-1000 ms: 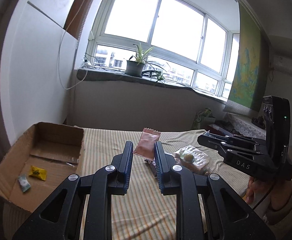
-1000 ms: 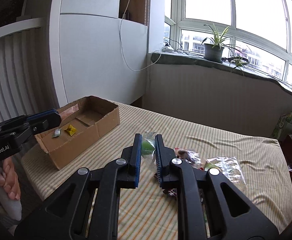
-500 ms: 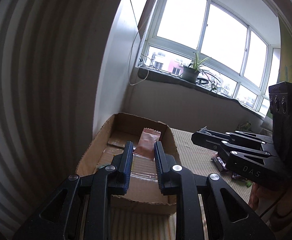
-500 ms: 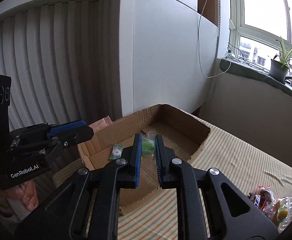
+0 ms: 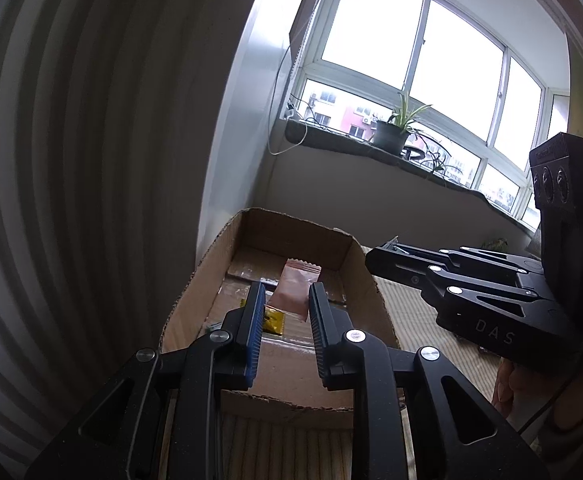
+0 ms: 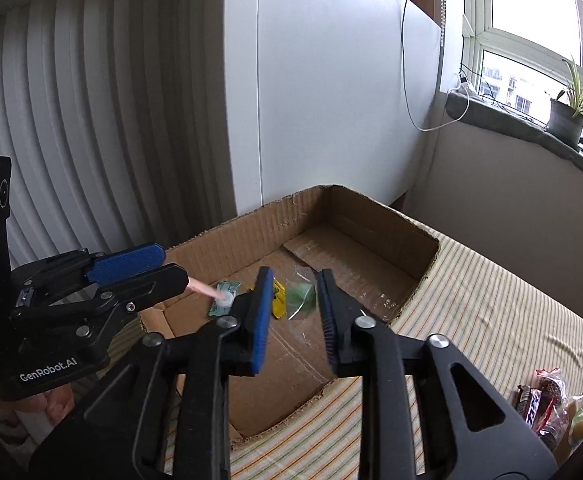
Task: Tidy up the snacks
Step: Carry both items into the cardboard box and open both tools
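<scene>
An open cardboard box [image 5: 355, 256] [image 6: 375, 220] stands on the striped cloth. My left gripper [image 5: 285, 294] hovers over its near end, jaws parted, with a pink snack packet [image 5: 297, 288] between them, loose or falling. My right gripper [image 6: 293, 286] is over the box, jaws parted, with a green clear-wrapped candy [image 6: 301, 296] dropping between them. On the box floor lie a yellow packet [image 5: 273, 320] [image 6: 278, 300] and a green-white candy [image 6: 223, 298]. Each gripper shows in the other's view: the right [image 5: 387, 250], the left [image 6: 171, 268].
A pile of wrapped snacks [image 6: 555, 408] lies on the striped cloth [image 6: 491, 320] at the far right. A white wall panel and ribbed wall stand behind the box. A windowsill with a potted plant [image 5: 391, 136] runs along the back.
Both grippers swung left from the snack pile to over the box. Both jaws have opened, and the pink packet and green candy are no longer clamped.
</scene>
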Demonstrator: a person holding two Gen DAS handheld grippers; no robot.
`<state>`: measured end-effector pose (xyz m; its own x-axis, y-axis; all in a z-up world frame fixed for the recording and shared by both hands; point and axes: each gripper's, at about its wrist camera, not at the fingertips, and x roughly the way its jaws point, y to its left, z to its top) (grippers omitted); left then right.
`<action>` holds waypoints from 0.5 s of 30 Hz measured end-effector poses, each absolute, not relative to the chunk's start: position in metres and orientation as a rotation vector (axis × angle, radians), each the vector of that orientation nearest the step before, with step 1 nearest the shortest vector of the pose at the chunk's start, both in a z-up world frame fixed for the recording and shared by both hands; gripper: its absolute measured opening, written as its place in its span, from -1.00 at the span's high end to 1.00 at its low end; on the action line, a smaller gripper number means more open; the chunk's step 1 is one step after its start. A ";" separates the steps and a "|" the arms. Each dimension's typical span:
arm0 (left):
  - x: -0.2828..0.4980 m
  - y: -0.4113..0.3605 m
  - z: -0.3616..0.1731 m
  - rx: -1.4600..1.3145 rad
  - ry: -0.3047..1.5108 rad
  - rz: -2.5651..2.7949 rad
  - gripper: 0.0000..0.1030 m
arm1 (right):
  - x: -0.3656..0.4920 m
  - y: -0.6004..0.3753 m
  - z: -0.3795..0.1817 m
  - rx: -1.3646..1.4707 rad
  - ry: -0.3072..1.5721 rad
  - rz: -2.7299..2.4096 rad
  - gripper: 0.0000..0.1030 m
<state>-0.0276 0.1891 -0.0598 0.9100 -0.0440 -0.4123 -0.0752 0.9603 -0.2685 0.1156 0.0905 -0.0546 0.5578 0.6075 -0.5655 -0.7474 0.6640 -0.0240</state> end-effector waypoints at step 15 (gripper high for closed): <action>-0.038 0.197 -0.057 -0.300 0.424 0.101 -0.28 | 0.104 0.076 -0.044 -0.251 0.514 0.802 -0.21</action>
